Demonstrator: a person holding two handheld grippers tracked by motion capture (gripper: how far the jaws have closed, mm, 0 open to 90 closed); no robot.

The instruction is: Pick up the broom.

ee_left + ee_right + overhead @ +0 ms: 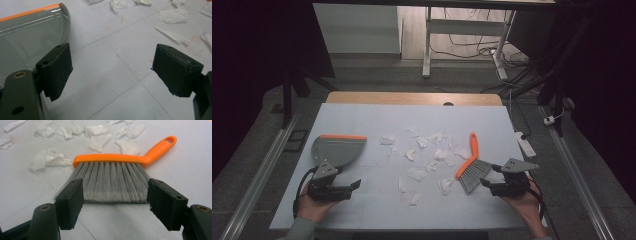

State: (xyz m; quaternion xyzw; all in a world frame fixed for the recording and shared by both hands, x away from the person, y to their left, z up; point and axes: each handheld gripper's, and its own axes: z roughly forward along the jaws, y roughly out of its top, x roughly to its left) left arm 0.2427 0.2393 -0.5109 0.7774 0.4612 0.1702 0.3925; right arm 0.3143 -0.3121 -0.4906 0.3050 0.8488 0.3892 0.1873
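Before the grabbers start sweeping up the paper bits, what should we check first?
1. Right gripper jaws open: ok.
2. Brush lined up ahead of the right gripper: ok, the bristle tips sit level with the pads, not yet squeezed.
3. Left gripper jaws open: ok, nothing between them.
4. Dustpan close to the left gripper: ok, it lies beside one jaw, not held.
5. Paper scraps all on the table: ok, scattered between dustpan and brush.
6. Brush handle free to lift: ok.
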